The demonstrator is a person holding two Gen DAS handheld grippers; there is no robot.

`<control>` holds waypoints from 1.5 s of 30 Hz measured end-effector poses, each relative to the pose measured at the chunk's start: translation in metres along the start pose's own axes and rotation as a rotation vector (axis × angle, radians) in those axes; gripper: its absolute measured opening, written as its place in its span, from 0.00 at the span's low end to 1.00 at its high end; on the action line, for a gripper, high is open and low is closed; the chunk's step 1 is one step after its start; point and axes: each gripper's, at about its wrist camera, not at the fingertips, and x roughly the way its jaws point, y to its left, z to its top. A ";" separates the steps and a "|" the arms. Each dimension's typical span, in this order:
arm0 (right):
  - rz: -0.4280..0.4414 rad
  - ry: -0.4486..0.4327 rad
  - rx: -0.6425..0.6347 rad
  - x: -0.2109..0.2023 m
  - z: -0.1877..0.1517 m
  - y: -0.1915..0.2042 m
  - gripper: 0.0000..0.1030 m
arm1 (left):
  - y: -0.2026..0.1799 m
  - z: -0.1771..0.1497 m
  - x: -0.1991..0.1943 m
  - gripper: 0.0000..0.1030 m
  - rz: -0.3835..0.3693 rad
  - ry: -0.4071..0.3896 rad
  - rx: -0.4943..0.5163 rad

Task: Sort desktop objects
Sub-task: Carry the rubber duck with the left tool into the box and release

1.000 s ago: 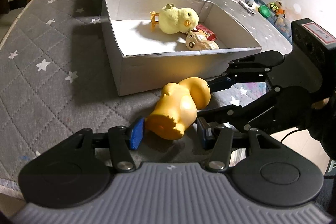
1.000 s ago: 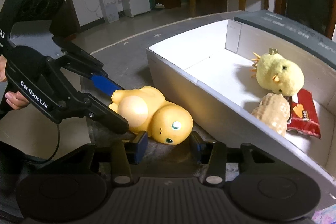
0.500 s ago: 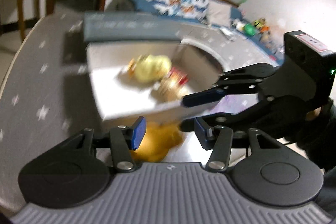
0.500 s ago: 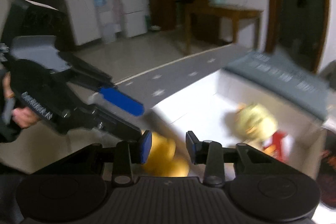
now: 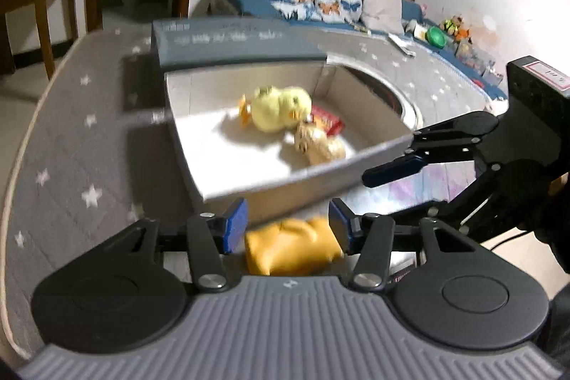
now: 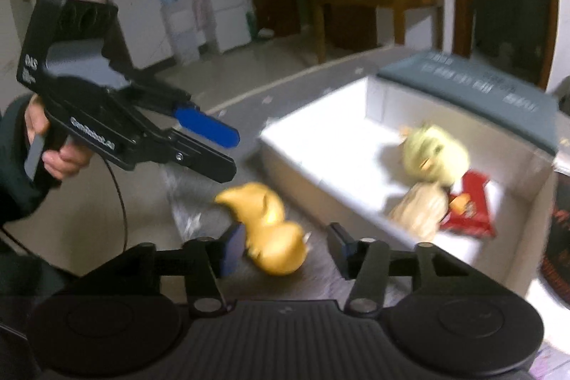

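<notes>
Orange duck toy (image 6: 270, 230), lying outside the open box (image 5: 285, 198) near the desk edge, is framed by the spread, empty left gripper (image 5: 286, 227) and right gripper (image 6: 285, 246) (both blurred); closing, lifting and boxing is judged next.

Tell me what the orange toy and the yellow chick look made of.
Orange toy: probably soft vinyl or rubber. Its skin is smooth, one even colour, with a dull sheen; motion blur hides detail. Yellow chick in the box: plush fabric, by its matte, fuzzy outline, though it is blurred too.
</notes>
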 end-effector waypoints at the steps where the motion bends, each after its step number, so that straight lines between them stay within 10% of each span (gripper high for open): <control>1: 0.004 0.013 0.000 0.006 -0.003 0.002 0.55 | 0.001 -0.004 0.002 0.58 0.001 0.011 -0.008; 16: -0.047 0.090 -0.046 0.050 -0.016 0.014 0.46 | 0.007 -0.024 0.037 0.60 -0.018 0.095 -0.075; 30: -0.206 -0.048 -0.091 -0.011 0.047 -0.011 0.46 | -0.021 0.059 0.014 0.60 -0.001 -0.118 0.071; 45: -0.221 0.083 -0.001 0.057 0.050 -0.066 0.46 | 0.020 0.080 0.092 0.60 0.010 0.013 0.033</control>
